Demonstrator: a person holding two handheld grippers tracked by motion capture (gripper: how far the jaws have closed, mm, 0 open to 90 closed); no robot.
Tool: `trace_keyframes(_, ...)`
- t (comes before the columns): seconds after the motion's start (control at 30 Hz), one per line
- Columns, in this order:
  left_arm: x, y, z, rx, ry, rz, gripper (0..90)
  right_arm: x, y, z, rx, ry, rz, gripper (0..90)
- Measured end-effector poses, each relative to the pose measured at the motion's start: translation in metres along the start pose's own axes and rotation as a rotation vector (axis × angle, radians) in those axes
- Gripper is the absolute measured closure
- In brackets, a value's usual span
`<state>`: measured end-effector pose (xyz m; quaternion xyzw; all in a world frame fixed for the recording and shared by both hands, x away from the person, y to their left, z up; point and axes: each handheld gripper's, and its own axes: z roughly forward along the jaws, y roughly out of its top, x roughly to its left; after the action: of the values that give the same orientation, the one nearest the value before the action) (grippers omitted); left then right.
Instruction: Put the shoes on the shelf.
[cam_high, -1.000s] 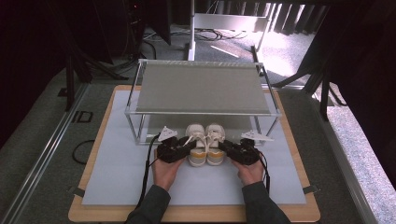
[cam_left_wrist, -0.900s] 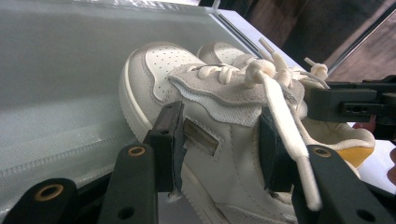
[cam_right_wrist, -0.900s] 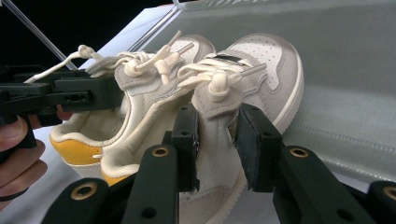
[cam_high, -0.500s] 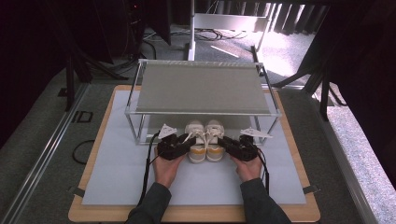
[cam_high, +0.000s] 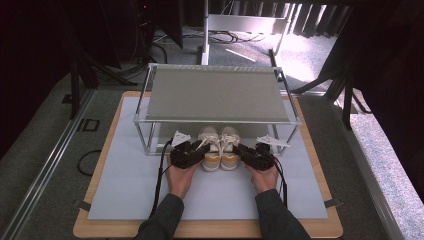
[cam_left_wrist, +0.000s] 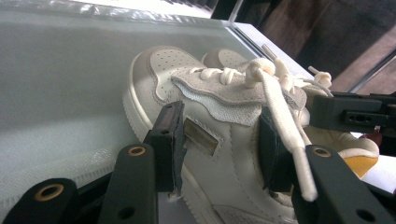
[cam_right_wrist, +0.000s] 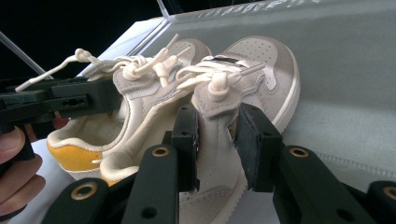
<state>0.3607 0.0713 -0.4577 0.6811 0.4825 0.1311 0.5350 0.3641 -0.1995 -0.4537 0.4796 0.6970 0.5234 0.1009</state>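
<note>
Cream leather sneakers (cam_high: 220, 147) with perforated toes, left gripper (cam_left_wrist: 219, 140) fingers clamped on one, right gripper (cam_right_wrist: 217, 140) on the other

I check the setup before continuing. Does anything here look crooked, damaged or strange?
Nothing stands out. The two shoes, left shoe and right shoe, sit side by side, toes under the shelf. Each hand-held gripper, left and right, clamps one shoe's side. Laces look loosely tied.

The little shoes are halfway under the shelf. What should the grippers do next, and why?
Probably push both sneakers a bit farther in. The left gripper clamps the left sneaker, the right gripper clamps the right sneaker, and their heels poke out from under the rack.
</note>
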Motion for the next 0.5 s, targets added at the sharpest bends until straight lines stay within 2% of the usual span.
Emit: trace_keyframes(0.5, 0.009, 0.002, 0.017, -0.059, 0.016, -0.025, 56.7, -0.01, 0.004, 0.013, -0.028, -0.013, 0.032, 69.5)
